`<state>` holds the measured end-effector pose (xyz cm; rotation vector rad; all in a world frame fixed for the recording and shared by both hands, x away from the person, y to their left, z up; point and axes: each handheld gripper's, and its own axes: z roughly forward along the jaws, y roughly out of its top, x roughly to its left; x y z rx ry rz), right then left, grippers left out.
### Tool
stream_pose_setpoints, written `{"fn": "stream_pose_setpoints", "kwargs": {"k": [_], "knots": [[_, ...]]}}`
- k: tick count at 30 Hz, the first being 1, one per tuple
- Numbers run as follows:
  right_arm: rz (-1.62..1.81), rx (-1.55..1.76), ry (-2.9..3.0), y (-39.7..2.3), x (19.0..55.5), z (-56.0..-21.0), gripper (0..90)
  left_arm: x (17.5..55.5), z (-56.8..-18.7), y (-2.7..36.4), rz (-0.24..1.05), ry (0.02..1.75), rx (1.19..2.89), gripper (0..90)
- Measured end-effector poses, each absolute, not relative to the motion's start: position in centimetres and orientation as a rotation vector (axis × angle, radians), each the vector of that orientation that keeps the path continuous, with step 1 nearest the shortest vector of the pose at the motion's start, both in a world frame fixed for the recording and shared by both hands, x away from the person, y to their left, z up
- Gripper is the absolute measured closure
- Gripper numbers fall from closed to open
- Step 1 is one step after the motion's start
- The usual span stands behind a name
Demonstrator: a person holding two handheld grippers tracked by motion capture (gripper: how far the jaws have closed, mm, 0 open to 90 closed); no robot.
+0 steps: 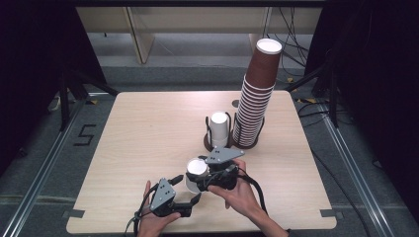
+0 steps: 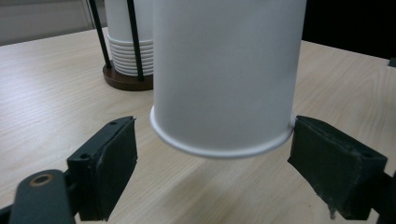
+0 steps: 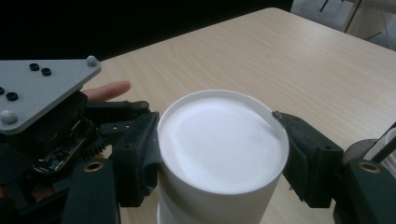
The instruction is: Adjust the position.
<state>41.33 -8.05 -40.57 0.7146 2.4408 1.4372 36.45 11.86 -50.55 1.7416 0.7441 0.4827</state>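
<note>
From the high view, the right gripper (image 1: 197, 183) is clamping its jaws on an inverted white cup (image 1: 196, 173) at the bench's (image 1: 148, 128) six o'clock; the left gripper (image 1: 187, 190) is angling in from seven o'clock.

In the left gripper view, its jaws are standing apart, flanking the cup's rim (image 2: 224, 148); closing squarely should avoid crushing it.

In the right gripper view, the jaws are pinching the cup (image 3: 223, 149) near its upturned base.

A single dark figure "5" (image 1: 85, 134) is marked on the grey floor (image 1: 39, 148) left of the table (image 1: 148, 123); nothing else is legible.
</note>
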Motion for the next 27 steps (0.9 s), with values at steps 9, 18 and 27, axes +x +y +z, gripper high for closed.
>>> {"fn": "stream_pose_setpoints", "kwargs": {"k": [9,18,27], "knots": [[1.452,0.711,2.476,-7.31,41.06,-40.99,34.8,36.66,-50.78,11.3,0.477,0.733,1.747,13.8],[1.489,0.746,2.481,-7.36,40.78,-40.95,34.8,36.88,-50.87,10.99,0.475,0.723,1.727,13.5],[1.489,0.716,2.516,-7.72,41.09,-40.95,27.1,36.98,-50.55,11.12,0.471,0.681,1.765,18.2]]}}
